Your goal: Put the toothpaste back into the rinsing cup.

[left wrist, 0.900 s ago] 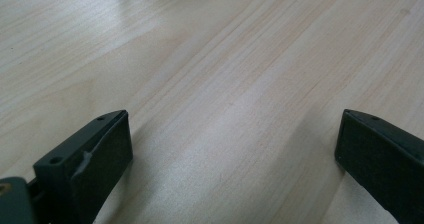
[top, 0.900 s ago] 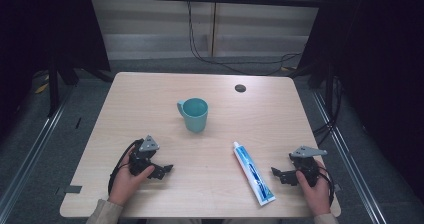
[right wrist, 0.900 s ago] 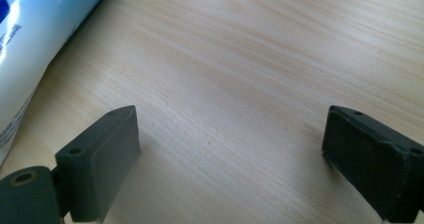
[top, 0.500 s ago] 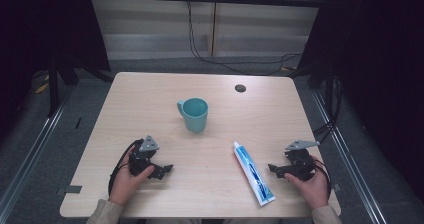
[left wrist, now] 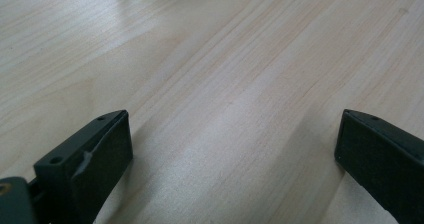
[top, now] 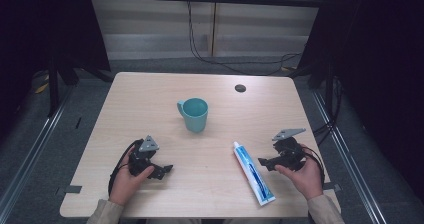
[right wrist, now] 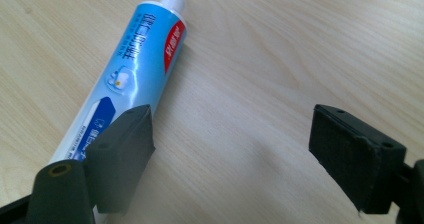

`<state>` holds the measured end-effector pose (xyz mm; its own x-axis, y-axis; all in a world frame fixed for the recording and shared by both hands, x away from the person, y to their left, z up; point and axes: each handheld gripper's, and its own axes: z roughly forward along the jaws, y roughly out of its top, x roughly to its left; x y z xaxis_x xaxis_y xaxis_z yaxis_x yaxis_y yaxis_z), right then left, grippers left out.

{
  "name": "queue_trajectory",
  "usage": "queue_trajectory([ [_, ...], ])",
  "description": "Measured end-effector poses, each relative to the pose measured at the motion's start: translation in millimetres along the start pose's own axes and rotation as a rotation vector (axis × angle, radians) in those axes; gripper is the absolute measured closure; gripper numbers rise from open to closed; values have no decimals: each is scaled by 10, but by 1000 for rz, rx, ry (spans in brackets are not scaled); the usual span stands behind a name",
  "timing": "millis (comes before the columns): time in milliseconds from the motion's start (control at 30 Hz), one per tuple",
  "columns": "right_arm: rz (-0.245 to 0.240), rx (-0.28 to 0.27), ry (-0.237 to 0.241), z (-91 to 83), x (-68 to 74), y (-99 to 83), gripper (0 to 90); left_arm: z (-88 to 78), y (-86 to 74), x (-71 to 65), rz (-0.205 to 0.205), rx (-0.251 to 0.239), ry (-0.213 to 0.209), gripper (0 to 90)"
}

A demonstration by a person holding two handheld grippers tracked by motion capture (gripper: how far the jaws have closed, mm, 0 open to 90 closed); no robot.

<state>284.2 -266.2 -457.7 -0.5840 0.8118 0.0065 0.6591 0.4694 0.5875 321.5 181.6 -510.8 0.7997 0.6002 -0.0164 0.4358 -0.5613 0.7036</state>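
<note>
A blue and white toothpaste tube [top: 252, 171] lies flat on the wooden table [top: 150, 99] at the front right, its white cap toward the mug. My right gripper [top: 263, 162] is open just right of it. In the right gripper view the tube [right wrist: 135, 59] runs up the left side and the right gripper [right wrist: 230, 119] has one jaw over the tube's lower end, with bare wood between the jaws. A teal mug [top: 194, 113] stands upright mid-table. My left gripper [top: 166, 170] rests open at the front left; in its own view the left gripper [left wrist: 232, 129] frames bare wood.
A small dark round disc [top: 240, 88] sits in the tabletop near the far edge. Cables hang behind the table. Metal rails run along the floor on both sides.
My right hand has moved left and slightly away from the front edge, bringing its gripper up to the tube. The left hand, mug and tube have stayed put.
</note>
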Motion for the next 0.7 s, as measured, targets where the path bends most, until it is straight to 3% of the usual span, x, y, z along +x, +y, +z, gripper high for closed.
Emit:
queue_trajectory([
  [567, -67, 41, 61, 11, 206, 270, 188, -6, 1, 1, 3, 5, -1, 15],
  [700, -56, 63, 92, 47, 263, 276, 185, -6, 0, 1, 3, 5, 0, 15],
])
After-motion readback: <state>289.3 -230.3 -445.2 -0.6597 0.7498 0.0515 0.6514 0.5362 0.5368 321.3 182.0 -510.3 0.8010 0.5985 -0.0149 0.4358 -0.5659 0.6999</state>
